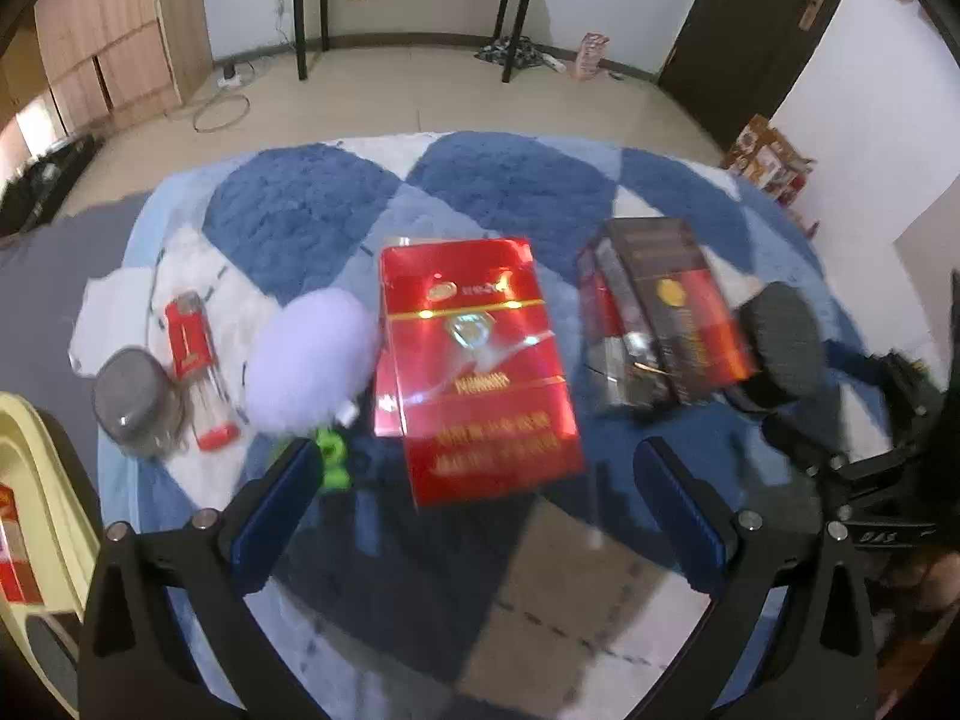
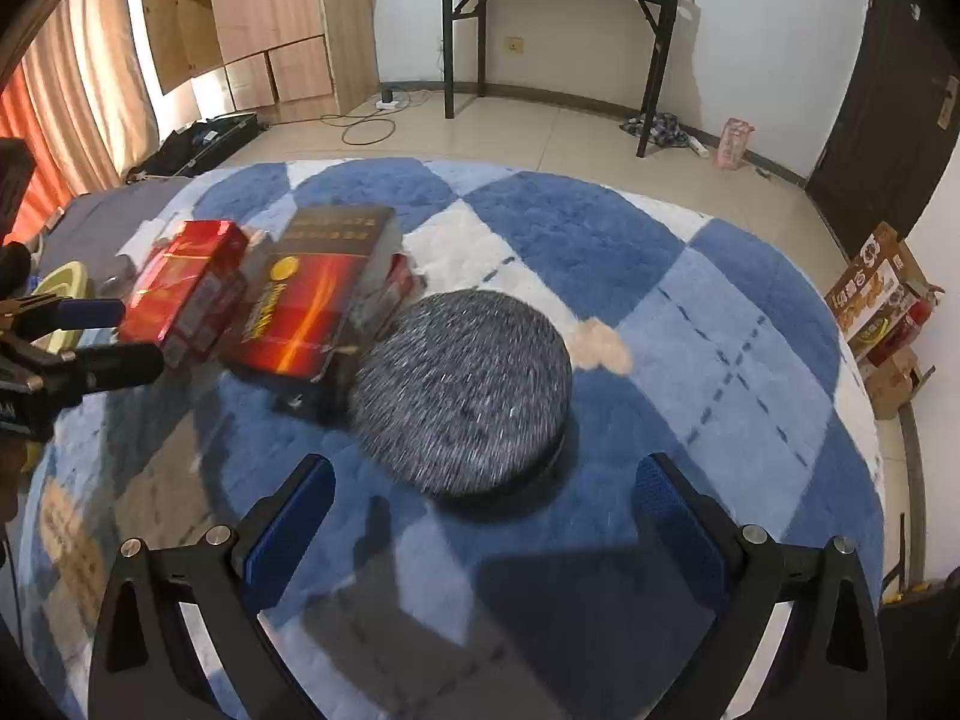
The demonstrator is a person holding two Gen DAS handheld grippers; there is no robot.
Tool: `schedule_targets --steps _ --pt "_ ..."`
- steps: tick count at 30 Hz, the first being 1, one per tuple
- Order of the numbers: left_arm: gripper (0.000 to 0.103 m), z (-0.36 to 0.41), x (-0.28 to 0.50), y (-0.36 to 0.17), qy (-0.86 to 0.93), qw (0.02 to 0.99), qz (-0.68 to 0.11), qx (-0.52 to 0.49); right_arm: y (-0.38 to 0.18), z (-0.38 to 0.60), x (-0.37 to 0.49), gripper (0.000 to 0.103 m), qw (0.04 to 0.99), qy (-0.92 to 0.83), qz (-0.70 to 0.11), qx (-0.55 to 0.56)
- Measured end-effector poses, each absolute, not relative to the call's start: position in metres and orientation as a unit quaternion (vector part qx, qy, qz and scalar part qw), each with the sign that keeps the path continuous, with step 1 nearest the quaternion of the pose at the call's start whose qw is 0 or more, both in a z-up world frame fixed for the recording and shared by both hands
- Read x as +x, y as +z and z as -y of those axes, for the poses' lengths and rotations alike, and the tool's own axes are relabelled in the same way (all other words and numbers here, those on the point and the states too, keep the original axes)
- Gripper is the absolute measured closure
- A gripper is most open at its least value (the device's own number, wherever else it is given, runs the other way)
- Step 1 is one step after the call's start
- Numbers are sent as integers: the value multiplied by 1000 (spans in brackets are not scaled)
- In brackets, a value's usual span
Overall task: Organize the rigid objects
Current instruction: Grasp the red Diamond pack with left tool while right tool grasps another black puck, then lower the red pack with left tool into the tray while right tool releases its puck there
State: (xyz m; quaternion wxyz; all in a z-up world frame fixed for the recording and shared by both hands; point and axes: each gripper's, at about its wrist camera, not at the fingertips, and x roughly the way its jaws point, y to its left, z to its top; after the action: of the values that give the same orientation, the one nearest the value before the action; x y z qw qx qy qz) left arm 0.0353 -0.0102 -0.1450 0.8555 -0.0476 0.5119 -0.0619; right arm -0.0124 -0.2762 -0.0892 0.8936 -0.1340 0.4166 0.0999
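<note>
Left gripper [image 1: 474,516] gapes empty, red box [image 1: 474,372] at its 12 o'clock; right gripper [image 2: 480,528] likewise spread before grey disc [image 2: 462,390] at 12; best approach: straddle squarely, clench across the flat sides.

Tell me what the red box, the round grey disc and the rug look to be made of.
Red box: probably cardboard under glossy film; it shows sharp glare streaks.
Round grey disc: seemingly speckled woven fabric, matte.
Rug: soft plush pile, fuzzy edges.
</note>
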Motion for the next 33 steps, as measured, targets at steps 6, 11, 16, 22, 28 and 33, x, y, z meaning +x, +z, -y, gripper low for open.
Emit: schedule_targets --steps 6,11,16,22,28,33 --pt "13 9 38 -153 -60 870 -488 -35 -108 273 13 12 896 104 -406 -147" --pt "42 -5 34 -148 -78 878 -467 -61 -112 274 13 33 897 131 -392 -159" --pt "43 -18 25 -136 -100 887 -443 -88 -108 279 3 34 899 142 -385 -154" --pt "43 -45 1 -102 -118 902 -399 -113 -88 288 -16 34 903 147 -367 -165" --pt "43 -107 -45 -77 -79 924 -361 -104 -53 238 -50 34 902 209 -316 -208" --pt "43 -193 -99 -91 16 916 -379 -133 -34 137 -55 34 878 308 -316 -188"
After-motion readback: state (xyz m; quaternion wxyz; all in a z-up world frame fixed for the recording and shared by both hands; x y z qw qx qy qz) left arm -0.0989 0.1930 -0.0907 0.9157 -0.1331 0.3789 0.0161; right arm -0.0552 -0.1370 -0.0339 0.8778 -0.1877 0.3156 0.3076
